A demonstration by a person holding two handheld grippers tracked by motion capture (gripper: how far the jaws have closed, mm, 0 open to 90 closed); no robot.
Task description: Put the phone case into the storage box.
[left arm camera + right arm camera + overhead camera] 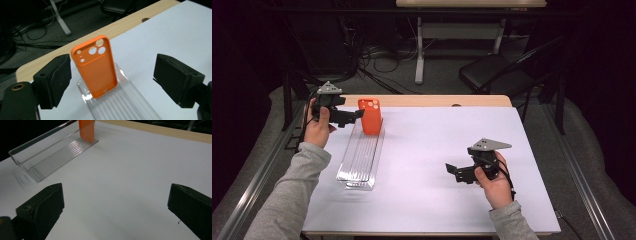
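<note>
An orange phone case (371,116) (96,70) (86,130) stands upright at the far end of a clear ribbed plastic tray (361,160) (125,107) (50,157) on the left part of the table. My left gripper (355,116) (116,75) is held just left of the case, open, with its jaws wide on either side of the case and not touching it. My right gripper (452,170) (115,205) hovers open over the bare white surface at the right front, pointing left toward the tray, with nothing between its jaws.
A white mat (437,150) covers the wooden table, whose far edge (432,101) shows bare wood. Beyond the table are a black chair (492,72), a desk leg (419,50) and cables on the floor.
</note>
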